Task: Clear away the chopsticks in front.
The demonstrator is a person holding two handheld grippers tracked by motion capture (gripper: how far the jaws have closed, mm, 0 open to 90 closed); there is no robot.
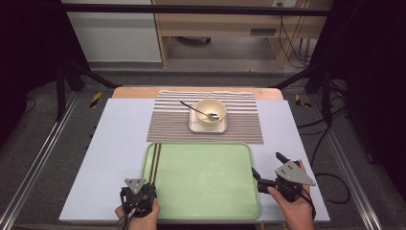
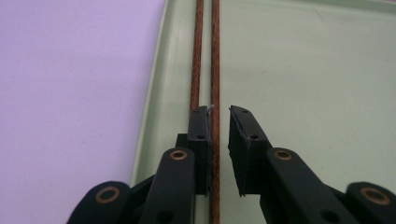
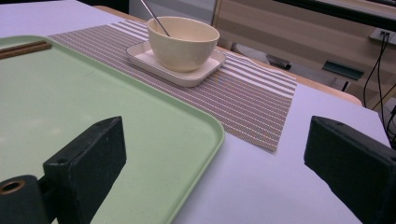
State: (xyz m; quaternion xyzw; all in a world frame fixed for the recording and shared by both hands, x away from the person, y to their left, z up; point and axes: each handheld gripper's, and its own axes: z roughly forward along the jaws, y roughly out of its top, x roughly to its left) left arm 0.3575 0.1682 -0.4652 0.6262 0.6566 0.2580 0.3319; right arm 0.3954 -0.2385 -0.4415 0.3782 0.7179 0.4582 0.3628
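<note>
Two chopsticks (image 2: 205, 56) lie side by side along left edge of green tray (image 1: 206, 182). Left gripper (image 2: 219, 116) nearly closed around one chopstick, small gap remaining. Right gripper (image 1: 267, 168) spread wide at tray's right rim. Beyond, bowl (image 1: 209, 112) with spoon (image 1: 197, 109) on striped placemat (image 1: 167, 120).

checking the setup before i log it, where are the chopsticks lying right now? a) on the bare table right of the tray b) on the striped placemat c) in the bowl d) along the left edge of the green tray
d: the chopsticks lie side by side on the green tray beside its left rim, with the left gripper straddling one of them, jaws slightly apart.
</note>
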